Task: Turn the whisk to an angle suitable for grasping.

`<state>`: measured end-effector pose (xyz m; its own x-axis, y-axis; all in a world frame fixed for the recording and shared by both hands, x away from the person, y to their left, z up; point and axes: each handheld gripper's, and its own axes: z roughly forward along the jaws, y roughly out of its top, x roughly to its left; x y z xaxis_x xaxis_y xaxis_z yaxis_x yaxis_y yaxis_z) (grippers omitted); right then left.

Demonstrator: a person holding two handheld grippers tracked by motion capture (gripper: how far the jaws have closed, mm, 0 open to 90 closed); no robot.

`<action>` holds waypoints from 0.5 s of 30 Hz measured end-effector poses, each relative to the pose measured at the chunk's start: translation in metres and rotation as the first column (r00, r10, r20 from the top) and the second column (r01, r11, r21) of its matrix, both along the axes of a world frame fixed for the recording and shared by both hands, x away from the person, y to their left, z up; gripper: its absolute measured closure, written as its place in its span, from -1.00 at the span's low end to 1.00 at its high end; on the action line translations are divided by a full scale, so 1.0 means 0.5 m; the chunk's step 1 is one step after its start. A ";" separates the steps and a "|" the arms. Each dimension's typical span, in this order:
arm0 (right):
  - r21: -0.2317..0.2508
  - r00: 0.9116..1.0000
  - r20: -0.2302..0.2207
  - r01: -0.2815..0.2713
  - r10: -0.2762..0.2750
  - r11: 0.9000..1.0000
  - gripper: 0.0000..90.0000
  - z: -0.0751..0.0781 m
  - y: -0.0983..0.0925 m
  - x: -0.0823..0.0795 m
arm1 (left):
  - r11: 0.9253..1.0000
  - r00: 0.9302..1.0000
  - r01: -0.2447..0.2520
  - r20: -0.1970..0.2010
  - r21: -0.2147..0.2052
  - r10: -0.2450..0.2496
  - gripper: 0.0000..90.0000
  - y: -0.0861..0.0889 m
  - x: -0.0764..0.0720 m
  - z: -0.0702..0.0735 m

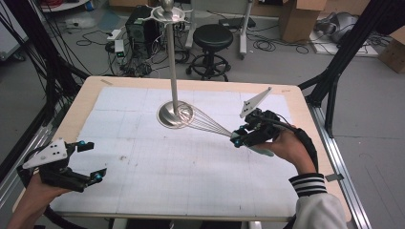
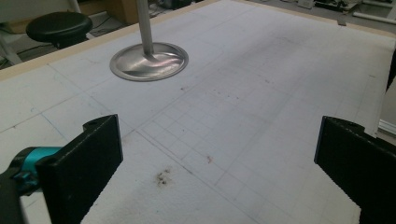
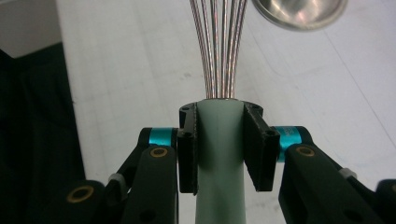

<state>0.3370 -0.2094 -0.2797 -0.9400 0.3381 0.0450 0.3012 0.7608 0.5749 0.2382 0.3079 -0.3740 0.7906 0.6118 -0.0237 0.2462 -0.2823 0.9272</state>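
Observation:
A wire whisk (image 1: 205, 124) with a pale green handle (image 3: 220, 154) is held above the table at the right; its wires point toward the round base (image 1: 175, 115) of a tall metal stand (image 1: 172, 57). My right gripper (image 1: 237, 137) is shut on the handle, both jaws pressed against its sides (image 3: 220, 149). My left gripper (image 1: 88, 161) rests low at the table's front left corner, open, with nothing between its jaws (image 2: 215, 158). The stand's base (image 2: 149, 60) lies ahead of it in the left gripper view.
A white gridded mat (image 1: 143, 157) covers the wooden table (image 1: 86, 95). The stand carries a ringed top (image 1: 168, 12) high above the table. Behind the table are a black stool (image 1: 212, 38), cables, a computer case and cardboard boxes. Black frame struts stand at both sides.

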 end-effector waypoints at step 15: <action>0.019 0.990 0.035 -0.137 0.137 0.990 0.55 0.013 0.132 -0.025 | 1.000 1.000 0.011 0.007 -0.001 -0.011 -0.96 0.002 -0.002 0.003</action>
<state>0.3245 -0.1433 -0.2734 -0.9785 0.2054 0.0183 0.1752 0.7813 0.5991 0.2374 0.3091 -0.3723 0.7972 0.6034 -0.0189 0.2365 -0.2835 0.9294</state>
